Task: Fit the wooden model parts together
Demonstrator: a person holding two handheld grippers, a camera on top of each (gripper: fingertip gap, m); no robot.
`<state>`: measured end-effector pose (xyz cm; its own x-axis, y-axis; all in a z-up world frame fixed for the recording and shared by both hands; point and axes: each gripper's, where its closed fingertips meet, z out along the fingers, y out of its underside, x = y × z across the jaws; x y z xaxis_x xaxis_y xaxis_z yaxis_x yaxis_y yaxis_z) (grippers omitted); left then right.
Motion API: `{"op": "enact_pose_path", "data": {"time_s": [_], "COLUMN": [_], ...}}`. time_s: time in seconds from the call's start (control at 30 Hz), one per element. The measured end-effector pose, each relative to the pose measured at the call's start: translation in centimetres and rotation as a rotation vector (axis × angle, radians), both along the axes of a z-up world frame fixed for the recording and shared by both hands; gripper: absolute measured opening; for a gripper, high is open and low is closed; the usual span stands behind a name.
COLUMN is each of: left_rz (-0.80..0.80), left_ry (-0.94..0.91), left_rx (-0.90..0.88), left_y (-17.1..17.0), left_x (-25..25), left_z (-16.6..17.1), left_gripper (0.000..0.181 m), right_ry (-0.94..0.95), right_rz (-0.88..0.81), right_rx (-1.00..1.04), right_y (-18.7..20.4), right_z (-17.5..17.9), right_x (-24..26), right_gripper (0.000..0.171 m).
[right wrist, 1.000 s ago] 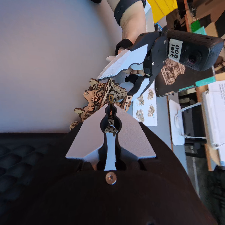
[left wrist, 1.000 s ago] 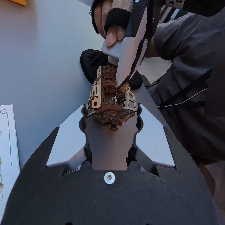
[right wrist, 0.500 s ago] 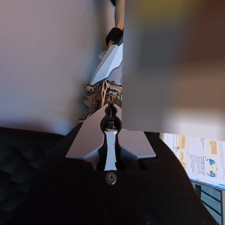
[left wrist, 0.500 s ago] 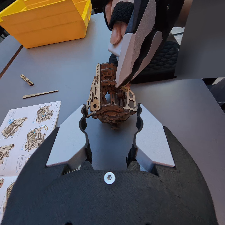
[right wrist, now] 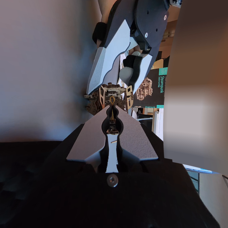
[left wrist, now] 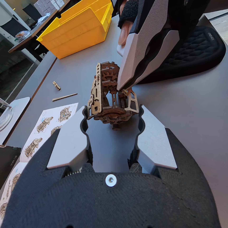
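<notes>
1. My left gripper (left wrist: pixel 112 115) has its fingers spread wide around the near end of the wooden model (left wrist: pixel 111 97), one tip at each side of the round end plate. They look to be touching or nearly touching its flanks, but I cannot tell whether they press firmly.

2. The model sits on the grey table (left wrist: pixel 172 117) with its long axis running straight away from my left fingers, toward the black cushion (left wrist: pixel 192 51). So the left tool frames one end, and the far end points out beyond it.

3. My right gripper (right wrist: pixel 112 107) is pinched closed on a thin yellow loop part (right wrist: pixel 112 99), whose eye sticks out just past the tips. In the left wrist view the same gripper (left wrist: pixel 124 88) comes down from the upper right, tips at the top edge of the model's right side frame.

4. The relation that matters: the loop lies directly against the upper middle of the model, between the two side frames. My right tool is the nearer one to the seat, so I judge it does the inserting while the left steadies.

5. I judge the loop thin and easy to bend, so the push should be gentle and in line.

6. Count: one assembled model, one loop part, two loose wooden bits on the table, namely a thin stick (left wrist: pixel 64 97) and a small block (left wrist: pixel 56 85). Also one yellow bin (left wrist: pixel 76 32), one black kit box (right wrist: pixel 149 86) and instruction sheets (left wrist: pixel 46 128) at my left.
</notes>
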<state>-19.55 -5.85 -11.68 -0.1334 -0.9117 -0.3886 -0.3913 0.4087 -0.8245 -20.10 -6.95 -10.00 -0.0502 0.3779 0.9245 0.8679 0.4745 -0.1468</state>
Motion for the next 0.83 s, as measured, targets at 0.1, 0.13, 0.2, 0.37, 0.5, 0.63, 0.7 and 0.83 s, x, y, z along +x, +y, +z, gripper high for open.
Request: {"op": "enact_pose_path", "data": {"time_s": [0.1,0.13,0.2,0.37,0.5,0.63,0.7,0.83], "left_rz": [0.01,0.014,0.021,0.035,0.035,0.039,0.037,0.029], "left_ry": [-0.001,-0.003,-0.002,-0.003,-0.006,-0.009,-0.006,0.003], "left_rx": [0.002,-0.008,-0.034,-0.037,-0.053,-0.104,-0.126,-0.149], "left_y": [0.1,0.1,0.2,0.3,0.4,0.6,0.6,0.6], "left_x": [0.1,0.1,0.2,0.3,0.4,0.5,0.6,0.9], "left_z": [0.0,0.0,0.0,0.0,0.1,0.1,0.2,0.2], "left_gripper": [0.081,0.081,0.081,0.081,0.081,0.081,0.081,0.081], "right_ry": [0.009,0.014,0.027,0.027,-0.014,-0.032,-0.043,-0.072], "right_rz": [-0.016,-0.024,-0.043,-0.093,-0.109,-0.12,-0.126,-0.153], "right_rx": [-0.001,-0.008,-0.022,-0.081,-0.068,-0.079,-0.091,-0.143], "right_y": [0.1,0.2,0.4,0.7,1.0,1.1,1.2,1.3], "right_z": [0.0,0.0,0.2,0.1,0.0,0.0,0.0,-0.4], "right_x": [0.1,0.1,0.2,0.0,0.2,0.1,0.2,0.4], "right_gripper": [0.0,0.0,0.0,0.0,0.0,0.0,0.0,0.0]}}
